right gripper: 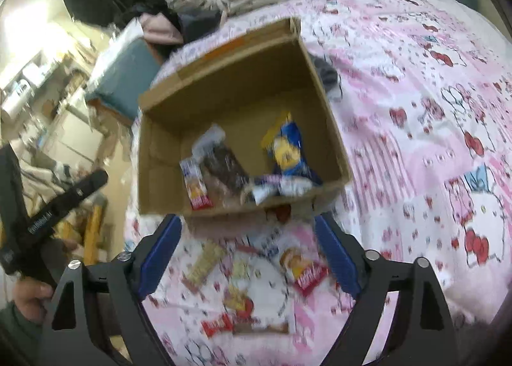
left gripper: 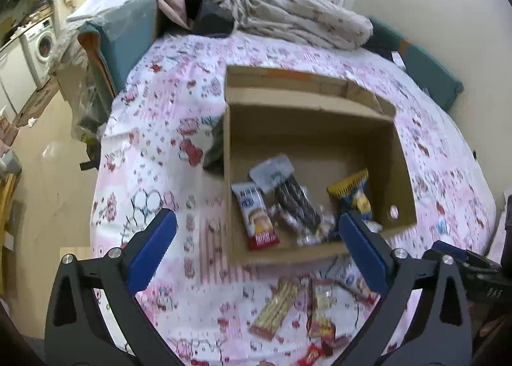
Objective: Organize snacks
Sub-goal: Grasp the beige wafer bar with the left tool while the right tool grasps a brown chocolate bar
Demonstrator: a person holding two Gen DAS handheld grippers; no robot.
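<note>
Both hand-held grippers, left (left gripper: 257,231) & right (right gripper: 246,238), jaws wide apart (empty), above square cardboard box (right gripper: 323,103) w/ crinkly snack packets (right gripper: 288,148).

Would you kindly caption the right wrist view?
Open right gripper above loose snacks; cardboard box beyond holds several.

Brown cardboard box (left gripper: 307,129) sits on pink cartoon-print bedsheet (left gripper: 179,103); blue-yellow snack packet (left gripper: 353,193) inside.
</note>
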